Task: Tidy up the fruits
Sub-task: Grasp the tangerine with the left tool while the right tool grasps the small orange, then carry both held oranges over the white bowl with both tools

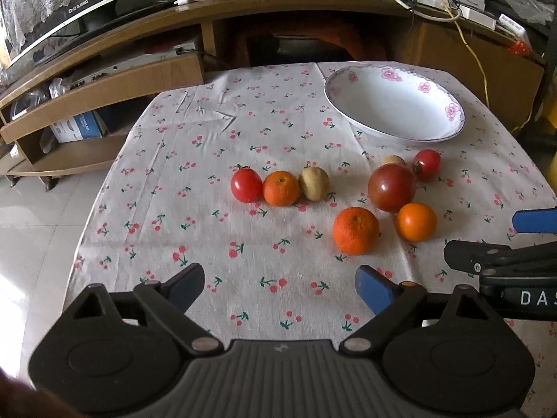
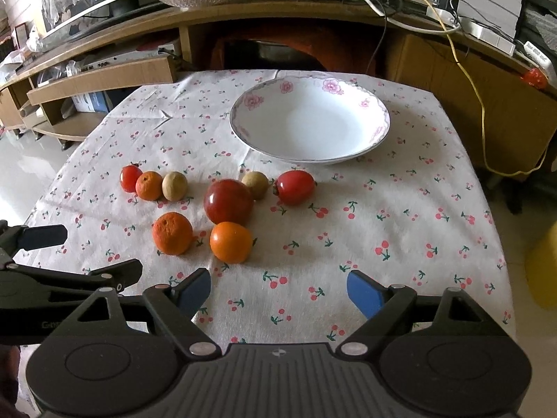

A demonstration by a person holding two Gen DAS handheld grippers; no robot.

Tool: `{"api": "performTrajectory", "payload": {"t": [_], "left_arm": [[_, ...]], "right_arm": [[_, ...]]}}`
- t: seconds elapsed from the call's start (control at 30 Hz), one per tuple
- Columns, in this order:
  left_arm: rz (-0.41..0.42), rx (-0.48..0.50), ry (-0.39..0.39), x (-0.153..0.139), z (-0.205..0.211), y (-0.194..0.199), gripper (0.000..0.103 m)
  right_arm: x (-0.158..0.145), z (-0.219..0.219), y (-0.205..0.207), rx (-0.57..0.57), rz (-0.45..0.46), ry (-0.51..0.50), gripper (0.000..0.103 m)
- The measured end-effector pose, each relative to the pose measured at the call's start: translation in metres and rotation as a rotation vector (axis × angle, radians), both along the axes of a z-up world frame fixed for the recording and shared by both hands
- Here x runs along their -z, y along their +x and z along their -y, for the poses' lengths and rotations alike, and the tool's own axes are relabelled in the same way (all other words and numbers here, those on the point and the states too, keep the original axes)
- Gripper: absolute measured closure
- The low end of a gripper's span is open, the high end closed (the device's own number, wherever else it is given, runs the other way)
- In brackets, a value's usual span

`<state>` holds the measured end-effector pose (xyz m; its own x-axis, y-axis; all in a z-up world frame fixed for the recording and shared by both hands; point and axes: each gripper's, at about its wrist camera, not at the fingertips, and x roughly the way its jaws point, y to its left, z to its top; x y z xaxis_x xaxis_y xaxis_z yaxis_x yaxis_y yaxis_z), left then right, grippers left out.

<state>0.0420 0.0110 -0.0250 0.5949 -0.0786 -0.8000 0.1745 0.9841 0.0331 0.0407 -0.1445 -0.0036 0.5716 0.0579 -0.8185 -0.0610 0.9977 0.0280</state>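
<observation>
**Fruits on the cloth, plate empty**

I hold my left gripper (image 1: 280, 287) and my right gripper (image 2: 278, 292) above the near side of the tablecloth (image 2: 400, 209), both with fingers wide apart and holding nothing. The fruits lie between me and the white plate (image 2: 310, 122): a row of small tomato (image 1: 246, 185), orange (image 1: 281, 188) and kiwi (image 1: 314, 183), and beside it a big tomato (image 2: 228, 201) touching another orange (image 2: 230, 242)

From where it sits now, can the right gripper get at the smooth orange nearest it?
Probably yes. The right gripper is open and empty, and only bare tablecloth lies between it and the smooth orange. The dark red tomato touches the orange's far side, so approach gently.
</observation>
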Motion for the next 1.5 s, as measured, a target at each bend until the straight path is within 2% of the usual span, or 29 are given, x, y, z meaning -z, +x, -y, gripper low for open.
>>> {"api": "performTrajectory", "payload": {"t": [0.17, 0.3, 0.37, 0.47, 0.57, 0.63, 0.7, 0.77, 0.87, 0.97, 1.07, 1.13, 1.5], "left_arm": [[0.031, 0.115, 0.061, -0.006, -0.001, 0.001, 0.008], [0.028, 0.172, 0.056, -0.002, -0.006, 0.006, 0.008], [0.022, 0.204, 0.027, 0.001, -0.007, 0.008, 0.007], [0.018, 0.25, 0.011, 0.005, -0.005, 0.009, 0.007], [0.034, 0.293, 0.01, 0.005, -0.002, 0.011, 0.007], [0.034, 0.311, 0.001, 0.006, -0.001, 0.016, 0.008], [0.031, 0.327, -0.011, 0.008, 0.001, 0.022, 0.013], [0.011, 0.338, -0.029, 0.011, 0.003, 0.028, 0.028], [-0.025, 0.356, -0.073, 0.015, 0.009, 0.036, 0.037], [-0.02, 0.393, -0.057, 0.018, 0.02, 0.036, 0.05], [-0.023, 0.411, -0.068, 0.018, 0.027, 0.037, 0.059], [-0.018, 0.401, -0.064, 0.018, 0.03, 0.039, 0.063], [-0.045, 0.349, -0.085, 0.016, 0.031, 0.045, 0.065]], "right_arm": [[0.0, -0.004, 0.006, -0.082, 0.016, 0.012, 0.017], [0.005, -0.007, 0.016, -0.149, 0.019, 0.007, 0.018], [0.009, -0.008, 0.021, -0.176, 0.009, 0.014, 0.018], [0.013, -0.01, 0.027, -0.224, -0.003, 0.025, 0.023], [0.02, -0.012, 0.038, -0.246, -0.027, 0.027, 0.037], [0.024, -0.012, 0.045, -0.251, -0.046, 0.034, 0.042], [0.025, -0.011, 0.048, -0.257, -0.05, 0.04, 0.049], [0.025, -0.01, 0.05, -0.268, -0.052, 0.044, 0.053], [0.023, -0.01, 0.049, -0.286, -0.069, 0.078, 0.071], [0.021, -0.009, 0.048, -0.271, -0.069, 0.056, 0.071], [0.019, -0.001, 0.047, -0.253, -0.073, 0.077, 0.071], [0.019, 0.002, 0.047, -0.243, -0.074, 0.069, 0.071], [0.013, 0.016, 0.042, -0.164, -0.06, 0.018, 0.071]]}}
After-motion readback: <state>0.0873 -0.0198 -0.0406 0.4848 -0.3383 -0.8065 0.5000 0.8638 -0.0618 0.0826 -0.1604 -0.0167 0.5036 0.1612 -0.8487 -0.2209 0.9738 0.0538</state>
